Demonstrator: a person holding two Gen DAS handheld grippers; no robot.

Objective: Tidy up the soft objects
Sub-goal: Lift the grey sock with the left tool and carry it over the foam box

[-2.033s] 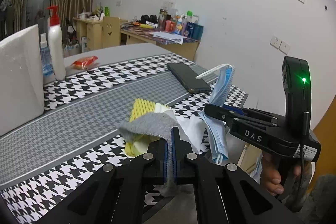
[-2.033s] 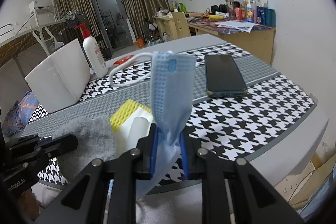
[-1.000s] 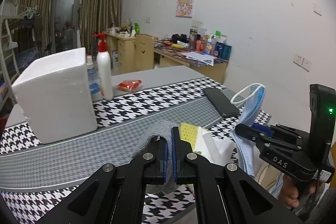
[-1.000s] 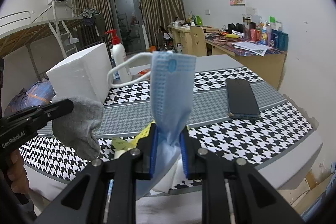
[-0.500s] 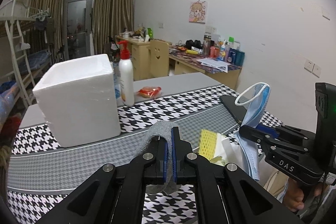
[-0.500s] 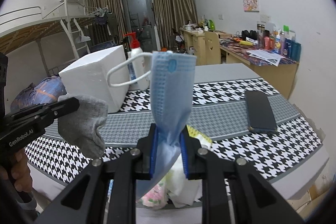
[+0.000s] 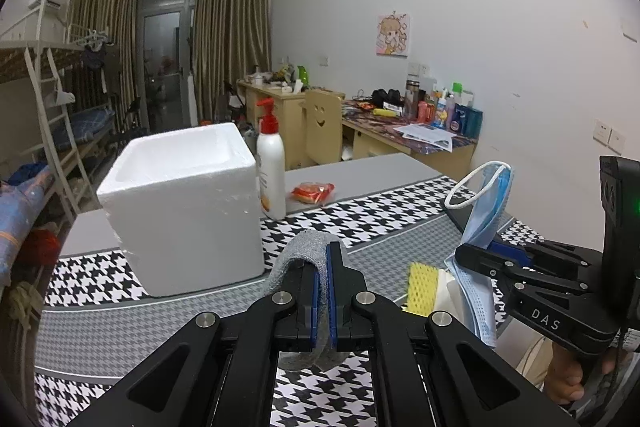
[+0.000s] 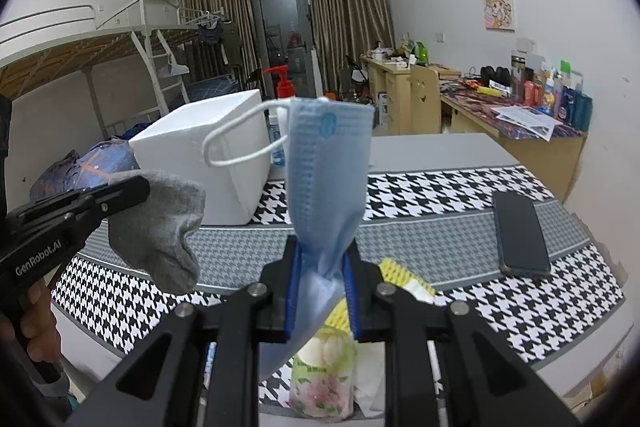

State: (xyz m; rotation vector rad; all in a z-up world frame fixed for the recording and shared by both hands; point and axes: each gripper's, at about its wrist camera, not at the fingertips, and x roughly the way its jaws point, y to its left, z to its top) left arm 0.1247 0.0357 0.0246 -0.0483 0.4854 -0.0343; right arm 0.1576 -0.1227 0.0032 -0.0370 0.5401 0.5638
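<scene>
left gripper (image 7: 327, 291) pinched a grey sock (image 8: 160, 223), right gripper (image 8: 320, 291) pinched a mask (image 8: 326, 163), both held clear of the table (image 8: 440, 243), likely bound for the foam box (image 7: 180, 203).

Phone (image 8: 520, 233) lying flat at 3 o'clock on houndstooth worktop (image 8: 420, 193). Pump bottle (image 7: 271, 173) standing at 12 o'clock, red snack packet (image 7: 312, 192) just beside it. Cluttered desk (image 7: 408, 143) sitting behind.

Wrist cams behind each tool, angled down, close, both share foam box (image 7: 180, 203) (image 8: 208, 163)
</scene>
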